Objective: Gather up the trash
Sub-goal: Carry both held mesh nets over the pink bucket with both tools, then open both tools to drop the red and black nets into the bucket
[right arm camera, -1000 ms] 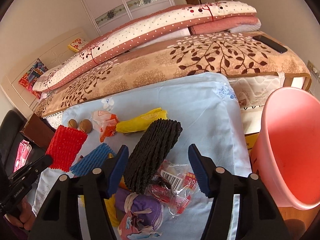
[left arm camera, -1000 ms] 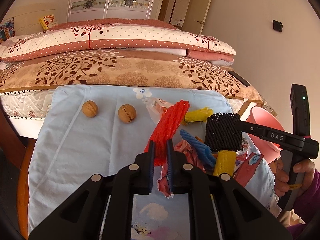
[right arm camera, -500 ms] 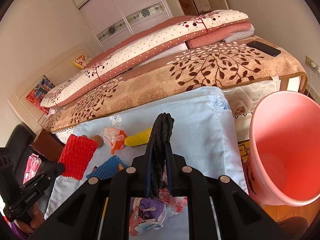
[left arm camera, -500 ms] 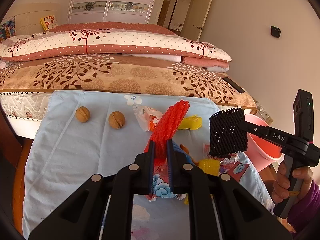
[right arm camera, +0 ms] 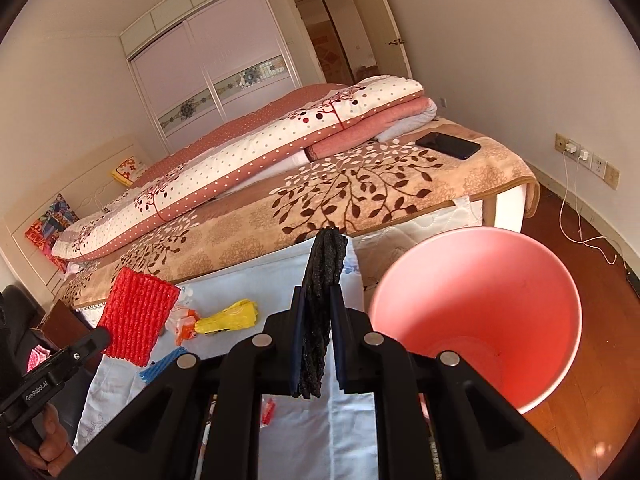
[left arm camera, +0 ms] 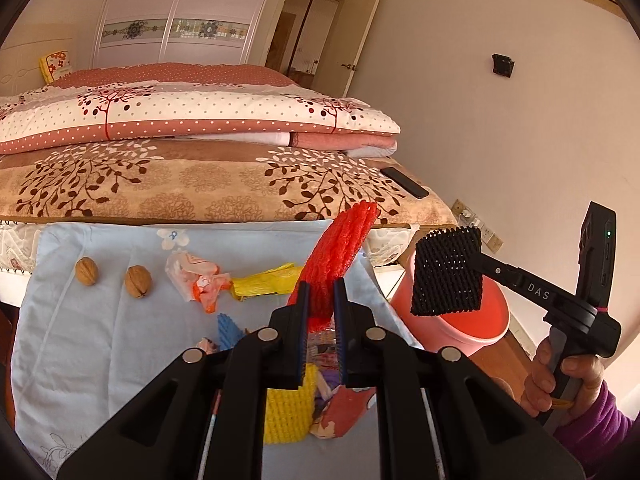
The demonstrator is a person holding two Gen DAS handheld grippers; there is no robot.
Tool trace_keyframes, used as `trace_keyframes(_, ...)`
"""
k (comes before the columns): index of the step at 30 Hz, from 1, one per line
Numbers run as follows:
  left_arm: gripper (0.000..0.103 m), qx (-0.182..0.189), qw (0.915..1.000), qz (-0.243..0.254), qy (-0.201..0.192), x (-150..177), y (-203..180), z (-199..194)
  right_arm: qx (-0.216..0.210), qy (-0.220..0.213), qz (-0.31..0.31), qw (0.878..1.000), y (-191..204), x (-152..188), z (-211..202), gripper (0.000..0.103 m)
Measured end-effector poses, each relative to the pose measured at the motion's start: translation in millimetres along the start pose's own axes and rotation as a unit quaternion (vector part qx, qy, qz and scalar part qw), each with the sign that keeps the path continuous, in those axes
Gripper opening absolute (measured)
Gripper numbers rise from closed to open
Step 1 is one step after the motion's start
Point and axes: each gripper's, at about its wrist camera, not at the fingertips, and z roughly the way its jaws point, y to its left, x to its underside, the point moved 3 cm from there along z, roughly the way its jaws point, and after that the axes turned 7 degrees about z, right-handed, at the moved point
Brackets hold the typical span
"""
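My left gripper (left arm camera: 320,292) is shut on a red foam net (left arm camera: 340,252) and holds it up above the table; the net also shows in the right wrist view (right arm camera: 138,316). My right gripper (right arm camera: 318,300) is shut on a black foam net (right arm camera: 324,276), lifted next to the pink bin (right arm camera: 480,320). In the left wrist view the black net (left arm camera: 446,272) hangs in front of the bin's rim (left arm camera: 496,336). On the light blue cloth (left arm camera: 100,340) lie a yellow wrapper (left arm camera: 264,284), a white and orange wrapper (left arm camera: 196,276), a blue net (left arm camera: 228,328) and a yellow net (left arm camera: 288,412).
Two walnuts (left arm camera: 87,272) (left arm camera: 138,276) lie on the cloth at the left. A bed with folded quilts (left arm camera: 200,128) stands behind the table, with a black phone (right arm camera: 448,145) on it. A charger cable (right arm camera: 576,208) trails on the wooden floor at the right.
The right gripper closed on the black net and lifted it toward the pink bin. The left gripper rose with the red net.
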Motion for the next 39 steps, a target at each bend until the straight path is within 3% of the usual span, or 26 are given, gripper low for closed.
trace_keyframes(10, 0.011, 0.061, 0.9973, 0.04, 0.008, -14.9, -80.3, 40.5, 0.081, -0.041, 0.001, 0.996, -63.7, -6.4, -28.1, 0.012)
trace_keyframes(24, 0.011, 0.12, 0.9892, 0.063, 0.054, -18.0, -163.7, 118.3, 0.118, -0.043, 0.016, 0.992, -120.5, -9.0, -26.1, 0.012)
trace_keyframes(39, 0.012, 0.103, 0.9883, 0.072, 0.086, -9.5, -183.2, 168.3, 0.142, -0.016, 0.006, 0.99, -140.4, -0.9, -5.6, 0.012)
